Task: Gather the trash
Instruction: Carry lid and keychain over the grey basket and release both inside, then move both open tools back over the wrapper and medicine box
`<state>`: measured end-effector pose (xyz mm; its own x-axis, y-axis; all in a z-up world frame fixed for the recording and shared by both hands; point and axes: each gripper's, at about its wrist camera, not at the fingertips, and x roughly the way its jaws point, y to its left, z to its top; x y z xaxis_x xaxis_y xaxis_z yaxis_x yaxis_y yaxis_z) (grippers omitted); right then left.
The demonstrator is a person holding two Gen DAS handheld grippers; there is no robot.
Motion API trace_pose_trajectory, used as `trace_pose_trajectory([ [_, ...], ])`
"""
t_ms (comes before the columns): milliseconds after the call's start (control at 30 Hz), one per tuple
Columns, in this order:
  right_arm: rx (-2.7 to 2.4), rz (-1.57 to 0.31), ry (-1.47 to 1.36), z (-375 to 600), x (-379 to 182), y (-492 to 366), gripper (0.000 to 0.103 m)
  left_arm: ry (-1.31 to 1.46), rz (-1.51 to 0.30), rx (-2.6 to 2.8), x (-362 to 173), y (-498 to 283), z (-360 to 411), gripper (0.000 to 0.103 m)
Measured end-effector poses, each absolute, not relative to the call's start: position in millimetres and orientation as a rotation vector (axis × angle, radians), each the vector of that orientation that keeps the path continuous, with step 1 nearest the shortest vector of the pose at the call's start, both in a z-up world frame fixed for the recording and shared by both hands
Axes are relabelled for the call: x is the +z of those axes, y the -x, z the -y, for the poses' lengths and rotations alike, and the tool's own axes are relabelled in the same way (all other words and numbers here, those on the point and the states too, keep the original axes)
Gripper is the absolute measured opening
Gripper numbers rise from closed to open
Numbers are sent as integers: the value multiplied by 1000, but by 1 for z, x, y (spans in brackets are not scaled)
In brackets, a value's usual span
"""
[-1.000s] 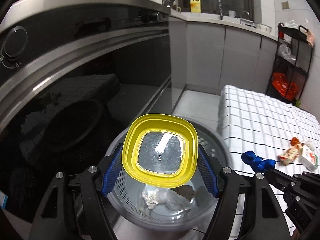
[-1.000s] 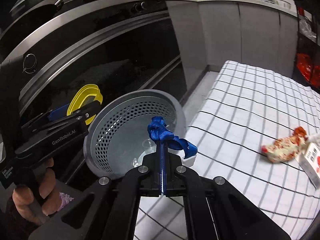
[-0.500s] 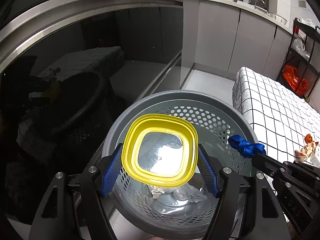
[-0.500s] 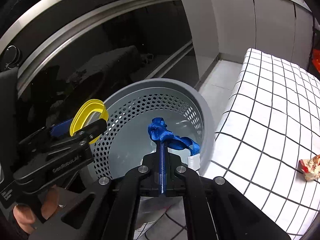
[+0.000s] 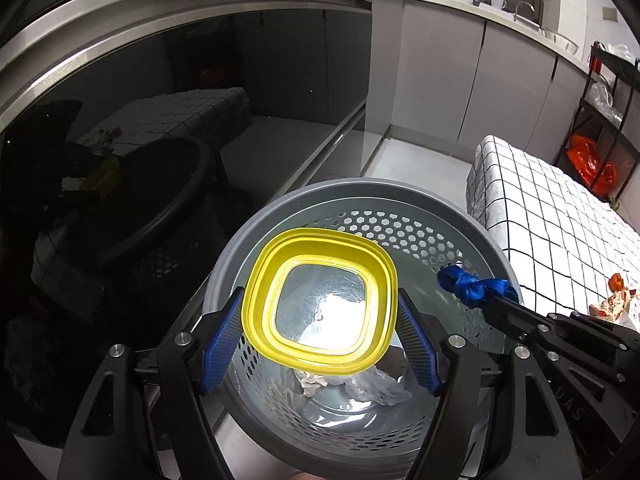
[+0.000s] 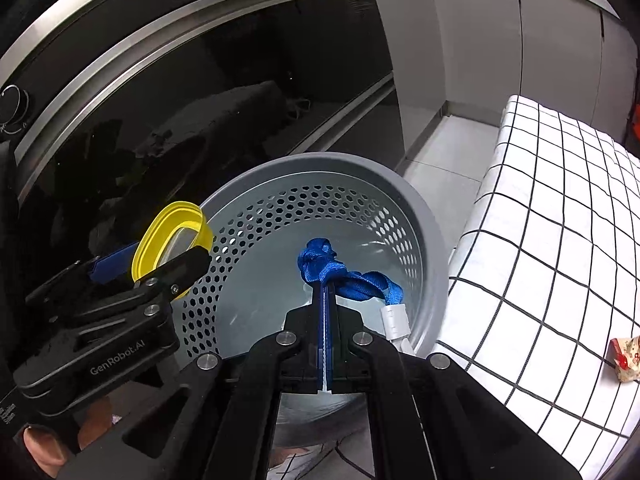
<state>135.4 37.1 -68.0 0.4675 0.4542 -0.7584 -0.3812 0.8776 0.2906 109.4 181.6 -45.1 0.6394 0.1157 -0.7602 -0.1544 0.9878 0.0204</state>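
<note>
My left gripper (image 5: 320, 300) has a yellow-rimmed square lid (image 5: 260, 312) with a clear centre between its blue pads (image 5: 222, 340). The pads still touch the lid's edges while the jaws are opening. The lid hangs above the grey perforated basket (image 5: 360, 188), which has crumpled paper and plastic (image 5: 340, 384) at its bottom. My right gripper (image 6: 325, 286) is shut on a knotted blue strap (image 6: 320, 260) with a white clip, over the basket's (image 6: 320, 160) inside. In the right wrist view, the left gripper (image 6: 160, 268) and lid (image 6: 160, 240) sit at the basket's left rim.
A dark glass oven door (image 5: 160, 120) stands close behind the basket. A table with a black-and-white checked cloth (image 5: 552, 216) lies to the right with a red-and-white wrapper (image 6: 626, 356) on it. A black rack with an orange bag (image 5: 592, 164) is at far right.
Both grippers have come forward and down over the basket, which now fills more of each view. The lid and the blue strap stay in their grips.
</note>
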Motion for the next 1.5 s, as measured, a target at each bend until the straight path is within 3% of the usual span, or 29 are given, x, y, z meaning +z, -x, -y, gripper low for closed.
trace_pose_trajectory([
  [200, 515, -946, -84, -35, -67, -136, 5, 73, -869, 152, -46, -110, -186, 76],
  [233, 513, -943, -83, -35, -67, -137, 20, 78, -870, 156, -47, -110, -187, 79],
  [267, 509, -936, -82, -34, -66, -136, 42, 81, -871, 158, -47, -110, -188, 80],
  [300, 504, -925, -82, -33, -64, -134, 49, 86, -873, 159, -48, -110, -189, 80],
  [867, 451, -907, -86, 1, -57, -107, 50, 79, -847, 126, -35, -105, -169, 80],
  [1500, 89, -891, -137, 251, -22, -34, 57, -9, -784, -144, 11, -71, -35, 81],
])
